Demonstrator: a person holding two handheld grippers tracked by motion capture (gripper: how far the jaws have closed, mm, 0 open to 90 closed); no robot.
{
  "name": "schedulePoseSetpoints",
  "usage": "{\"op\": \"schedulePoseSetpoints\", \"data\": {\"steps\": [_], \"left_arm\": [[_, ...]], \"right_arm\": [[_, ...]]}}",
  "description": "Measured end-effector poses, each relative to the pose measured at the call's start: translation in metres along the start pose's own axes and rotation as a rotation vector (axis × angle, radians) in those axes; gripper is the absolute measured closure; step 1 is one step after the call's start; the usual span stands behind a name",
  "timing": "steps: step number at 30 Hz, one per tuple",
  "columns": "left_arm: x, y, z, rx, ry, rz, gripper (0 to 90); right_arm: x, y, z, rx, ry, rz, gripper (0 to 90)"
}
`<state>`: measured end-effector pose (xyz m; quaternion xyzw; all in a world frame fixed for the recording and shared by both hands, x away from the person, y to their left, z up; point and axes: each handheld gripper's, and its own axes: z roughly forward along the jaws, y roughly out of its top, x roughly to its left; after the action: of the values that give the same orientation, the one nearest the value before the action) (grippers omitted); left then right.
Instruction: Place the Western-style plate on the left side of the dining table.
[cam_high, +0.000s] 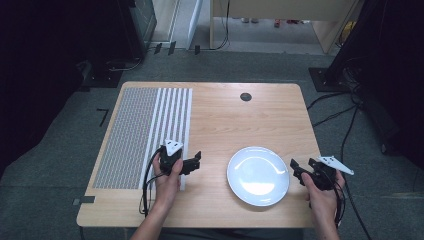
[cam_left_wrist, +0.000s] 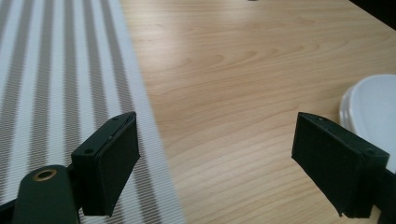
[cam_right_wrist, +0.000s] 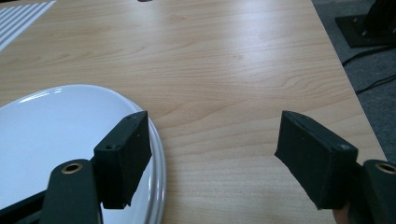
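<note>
A white plate (cam_high: 258, 176) lies empty on the wooden table (cam_high: 235, 120), right of centre near the front. My left gripper (cam_high: 196, 161) hovers to the plate's left, at the edge of a striped placemat (cam_high: 145, 135), jaws wide apart and pointing toward the plate. In the left gripper view the left gripper (cam_left_wrist: 233, 140) is open over bare wood, with the plate (cam_left_wrist: 373, 107) at the right edge. My right gripper (cam_high: 296, 169) sits just right of the plate. In the right gripper view the right gripper (cam_right_wrist: 215, 149) is open, nothing between its jaws, its left jaw over the plate's rim (cam_right_wrist: 159, 168).
The grey-and-white placemat (cam_left_wrist: 56, 84) covers the table's left third. A small black round grommet (cam_high: 245, 96) sits near the far edge. Cables (cam_high: 350, 150) trail on the carpet to the right, and dark equipment stands at both sides.
</note>
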<state>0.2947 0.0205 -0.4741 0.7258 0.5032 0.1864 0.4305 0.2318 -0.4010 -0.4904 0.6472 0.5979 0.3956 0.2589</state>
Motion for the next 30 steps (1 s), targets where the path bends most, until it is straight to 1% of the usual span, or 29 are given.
{"op": "schedulePoseSetpoints", "data": {"steps": [2,5,7,8,10,14,16,18,20,21,22,23,24,25,26,27,28,29,30], "left_arm": [[-0.007,-0.001,0.003,0.006,-0.019,0.009,15.2],[-0.02,-0.004,0.007,0.023,-0.057,0.035,15.2],[-0.029,-0.008,0.011,0.036,-0.078,0.057,15.2],[-0.029,-0.008,0.011,0.036,-0.078,0.057,15.1],[-0.039,-0.012,0.016,0.048,-0.094,0.072,15.2],[-0.049,-0.015,0.02,0.062,-0.119,0.083,15.2],[-0.056,-0.016,0.023,0.065,-0.133,0.081,15.1],[-0.064,-0.017,0.026,0.075,-0.153,0.094,15.1],[-0.071,-0.019,0.028,0.072,-0.184,0.092,15.1],[-0.075,-0.022,0.029,0.069,-0.201,0.103,15.1],[-0.078,-0.024,0.029,0.066,-0.209,0.114,15.1],[-0.081,-0.026,0.029,0.072,-0.211,0.131,15.1],[-0.084,-0.029,0.029,0.079,-0.208,0.137,15.1],[-0.084,-0.029,0.029,0.079,-0.208,0.137,15.2],[-0.087,-0.032,0.03,0.09,-0.215,0.137,15.2],[-0.088,-0.034,0.03,0.098,-0.216,0.14,15.5],[-0.089,-0.035,0.031,0.102,-0.205,0.141,18.9],[-0.089,-0.035,0.031,0.102,-0.205,0.141,24.7],[-0.091,-0.037,0.031,0.107,-0.175,0.148,30.3]], "right_arm": [[0.005,-0.001,0.002,0.008,-0.018,-0.012,27.7],[0.01,-0.004,0.005,0.023,-0.028,-0.002,33.7],[0.012,-0.005,0.005,0.018,-0.024,-0.01,35.7],[0.013,-0.006,0.004,0.014,-0.021,-0.014,37.0],[0.015,-0.006,0.003,0.012,-0.015,-0.017,39.3],[0.018,-0.007,0.002,0.009,0.005,-0.026,44.4],[0.018,-0.007,0.002,0.01,0.033,-0.022,50.0],[0.018,-0.006,0.001,0.004,0.05,-0.006,53.5],[0.018,-0.006,0.0,0.004,0.066,0.003,58.0],[0.017,-0.006,-0.001,0.005,0.068,0.003,60.0],[0.016,-0.006,-0.001,0.007,0.077,0.006,61.7],[0.016,-0.007,-0.001,0.009,0.08,0.011,64.4],[0.015,-0.008,-0.001,0.012,0.079,0.01,66.1],[0.015,-0.008,-0.001,0.012,0.079,0.01,66.1],[0.012,-0.009,0.0,0.033,0.095,0.038,69.1],[0.01,-0.01,0.0,0.043,0.106,0.051,69.4],[0.007,-0.011,0.002,0.051,0.133,0.064,71.5],[0.007,-0.011,0.002,0.051,0.133,0.064,71.5],[0.004,-0.014,0.004,0.069,0.178,0.091,76.1]]}}
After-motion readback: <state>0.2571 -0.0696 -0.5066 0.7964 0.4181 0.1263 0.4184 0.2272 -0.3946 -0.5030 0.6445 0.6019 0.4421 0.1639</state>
